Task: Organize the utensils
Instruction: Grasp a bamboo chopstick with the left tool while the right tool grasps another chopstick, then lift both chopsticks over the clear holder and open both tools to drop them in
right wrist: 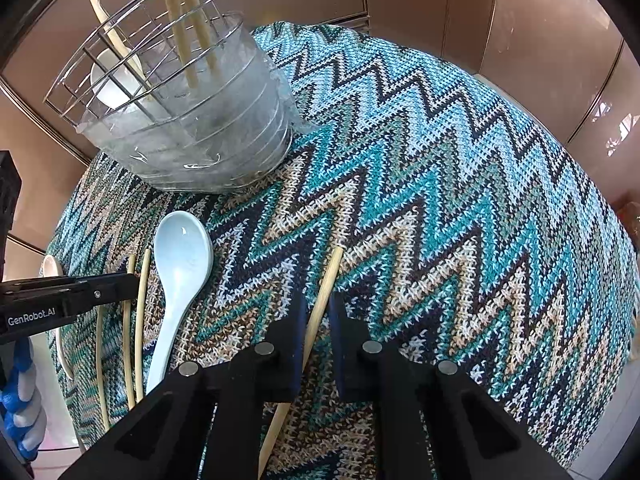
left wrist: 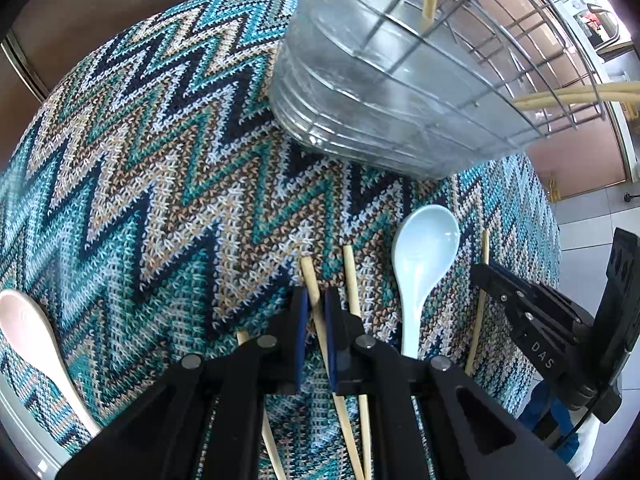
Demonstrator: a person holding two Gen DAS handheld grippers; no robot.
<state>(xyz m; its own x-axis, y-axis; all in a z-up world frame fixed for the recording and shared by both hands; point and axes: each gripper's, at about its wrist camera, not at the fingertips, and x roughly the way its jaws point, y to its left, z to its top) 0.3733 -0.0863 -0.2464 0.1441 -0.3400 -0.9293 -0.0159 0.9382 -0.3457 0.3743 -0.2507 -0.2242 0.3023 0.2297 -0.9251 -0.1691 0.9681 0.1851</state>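
My left gripper (left wrist: 316,304) is shut on a wooden chopstick (left wrist: 310,276) lying on the zigzag knit cloth (left wrist: 160,184). Two more chopsticks (left wrist: 351,280) lie beside it, with a pale blue spoon (left wrist: 426,256) to the right. My right gripper (right wrist: 316,308) is closed around another chopstick (right wrist: 330,280), low over the cloth. The wire utensil caddy (right wrist: 192,120) with a clear liner holds chopsticks (right wrist: 184,32) and a white spoon (right wrist: 108,80). The caddy (left wrist: 380,92) fills the left view's upper right.
A pink spoon (left wrist: 28,332) lies at the left edge of the cloth. The right gripper's body (left wrist: 560,328) shows at the left view's right side. Brown cabinet doors (right wrist: 440,0) stand behind the table. Tiled floor (left wrist: 592,216) lies beyond the table's edge.
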